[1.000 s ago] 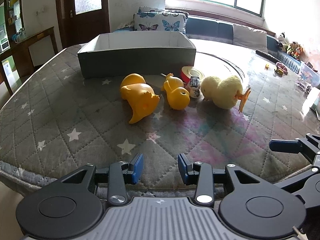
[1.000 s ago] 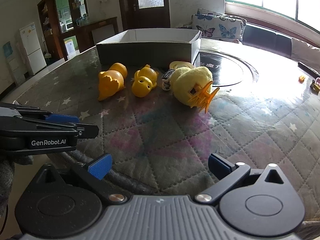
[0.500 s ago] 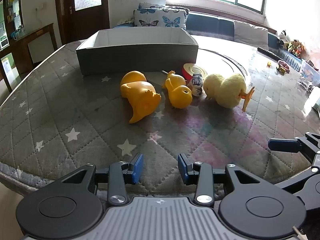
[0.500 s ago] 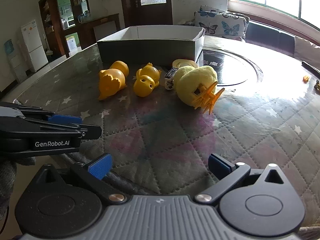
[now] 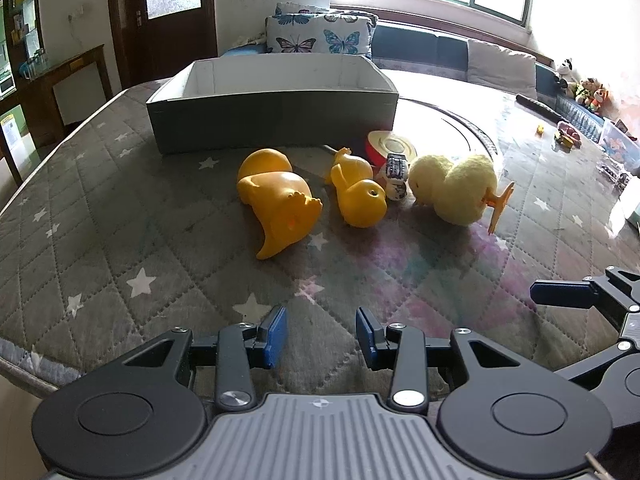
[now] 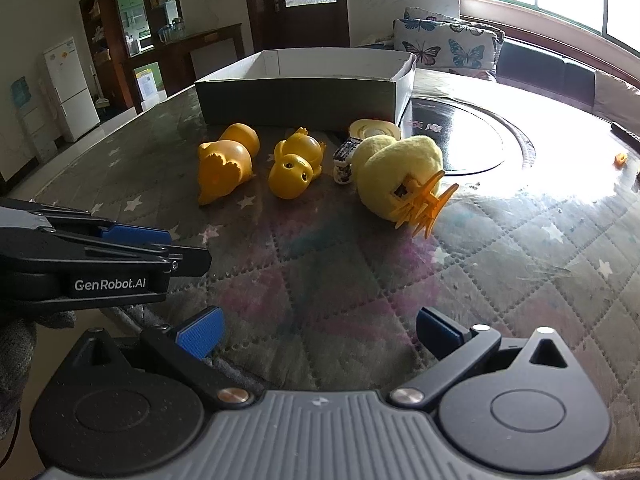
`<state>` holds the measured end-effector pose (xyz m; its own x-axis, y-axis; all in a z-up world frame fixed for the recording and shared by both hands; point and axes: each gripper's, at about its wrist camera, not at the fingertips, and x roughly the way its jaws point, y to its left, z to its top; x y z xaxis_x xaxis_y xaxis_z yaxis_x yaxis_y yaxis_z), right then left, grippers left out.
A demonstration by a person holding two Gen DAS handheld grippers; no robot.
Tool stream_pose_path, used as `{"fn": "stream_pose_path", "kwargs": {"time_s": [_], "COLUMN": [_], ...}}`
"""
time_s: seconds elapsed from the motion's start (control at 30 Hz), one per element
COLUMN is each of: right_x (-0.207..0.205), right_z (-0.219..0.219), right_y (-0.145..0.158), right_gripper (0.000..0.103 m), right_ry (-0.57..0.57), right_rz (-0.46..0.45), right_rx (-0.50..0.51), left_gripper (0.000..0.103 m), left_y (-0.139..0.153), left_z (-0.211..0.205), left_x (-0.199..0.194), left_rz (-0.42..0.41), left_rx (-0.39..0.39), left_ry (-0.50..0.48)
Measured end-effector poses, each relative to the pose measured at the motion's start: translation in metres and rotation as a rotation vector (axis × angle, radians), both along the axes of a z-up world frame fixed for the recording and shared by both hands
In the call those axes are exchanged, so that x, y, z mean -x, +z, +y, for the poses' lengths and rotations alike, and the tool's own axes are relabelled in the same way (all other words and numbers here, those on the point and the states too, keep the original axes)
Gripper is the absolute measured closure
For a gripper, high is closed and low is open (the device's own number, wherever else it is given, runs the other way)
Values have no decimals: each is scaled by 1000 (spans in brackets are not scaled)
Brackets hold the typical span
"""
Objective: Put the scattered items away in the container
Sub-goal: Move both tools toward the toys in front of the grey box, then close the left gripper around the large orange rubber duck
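Note:
A grey open box (image 5: 272,120) (image 6: 304,98) stands at the back of the quilted table. In front of it lie a large orange rubber duck (image 5: 276,204) (image 6: 224,168), a smaller orange duck (image 5: 358,196) (image 6: 294,168), a small patterned toy (image 5: 396,176) (image 6: 345,160), a red-rimmed round tin (image 5: 390,144) (image 6: 374,128) and a yellow plush duck (image 5: 456,188) (image 6: 400,176). My left gripper (image 5: 320,336) is open and empty near the table's front edge, well short of the toys. My right gripper (image 6: 318,330) is wide open and empty, to the left gripper's right.
A dark glass turntable (image 6: 472,136) sits right of the box. Small toys (image 5: 566,138) and a clear bin (image 5: 620,144) lie at the far right edge. A sofa with butterfly cushions (image 5: 320,36) stands behind the table.
Both grippers have moved forward over the table toward the toys and risen a little. The jaws have kept their openings. The toys have not moved.

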<state>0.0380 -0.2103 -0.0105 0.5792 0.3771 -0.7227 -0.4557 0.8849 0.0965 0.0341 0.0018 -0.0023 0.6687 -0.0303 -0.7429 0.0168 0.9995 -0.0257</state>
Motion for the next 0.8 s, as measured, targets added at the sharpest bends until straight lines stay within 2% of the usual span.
{"fn": "stream_pose_path", "kwargs": {"time_s": [0.37,0.8], "right_x": [-9,-23], "right_z": [3,17], "right_y": [2,5], "right_gripper": [0,1], "right_ry": [18,63], "right_rz": [-7,-16], "right_rx": [-8,-11], "left_gripper": [62,62], "left_y": [0,1], "left_z": [5,19], "left_x": [-10,-28], "left_rz": [9,23], "left_rx": [3,49], "left_ry": [1,9]}}
